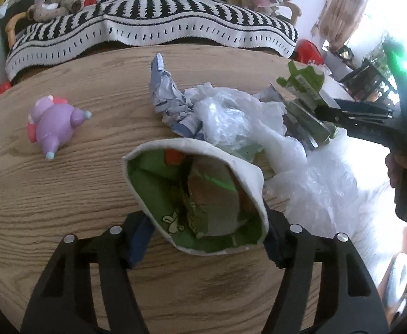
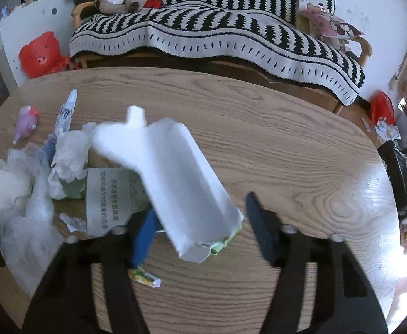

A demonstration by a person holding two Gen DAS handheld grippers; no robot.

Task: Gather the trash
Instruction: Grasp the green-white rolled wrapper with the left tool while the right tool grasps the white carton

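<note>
My left gripper [image 1: 206,236] is shut on a white paper bag [image 1: 197,194] with a green lining, held open-mouthed over the wooden table [image 1: 64,189], with crumpled packaging inside. Beyond it lie clear plastic wrap [image 1: 225,117], crumpled blue-grey paper [image 1: 164,94] and a flattened green carton [image 1: 306,111]. My right gripper [image 1: 351,118] reaches in from the right beside the carton. In the right wrist view my right gripper [image 2: 200,236] is open, with a white flattened carton [image 2: 175,178] blurred between its fingers. Plastic wrap [image 2: 22,194] and a printed green box [image 2: 105,200] lie to the left.
A purple toy figure [image 1: 55,125] lies on the table's left, also visible in the right wrist view [image 2: 26,122]. A sofa with a black-and-white striped blanket [image 2: 217,33] stands behind the table. A small torn wrapper [image 2: 144,277] lies near my right gripper.
</note>
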